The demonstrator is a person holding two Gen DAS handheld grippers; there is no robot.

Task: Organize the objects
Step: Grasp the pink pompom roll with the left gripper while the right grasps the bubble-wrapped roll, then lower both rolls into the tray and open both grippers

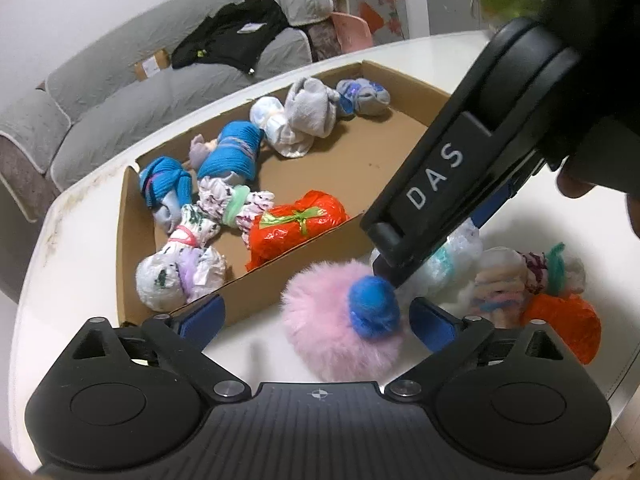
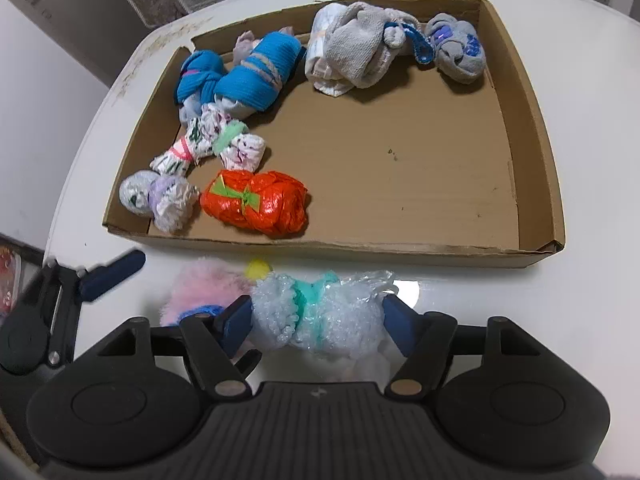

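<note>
A shallow cardboard box (image 2: 532, 128) (image 1: 132, 208) on the white table holds several tied bundles: blue socks (image 2: 244, 76), grey socks (image 2: 360, 48), patterned white bags (image 2: 200, 144) and an orange bag (image 2: 256, 202) (image 1: 292, 228). My right gripper (image 2: 316, 316) has its fingers against both ends of a clear bubble-wrap bundle with a teal tie (image 2: 316, 316), in front of the box. My left gripper (image 1: 316, 316) is open around a pink fluffy ball with a blue pom (image 1: 340, 320), apart from it. The right gripper's body (image 1: 452, 184) crosses the left wrist view.
More bundles lie on the table at the right: a white and pastel one (image 1: 516, 276) and an orange bag (image 1: 568, 320). A grey sofa (image 1: 120, 92) with black clothing (image 1: 236, 36) stands behind the table. The box's right half (image 2: 420, 168) is bare cardboard.
</note>
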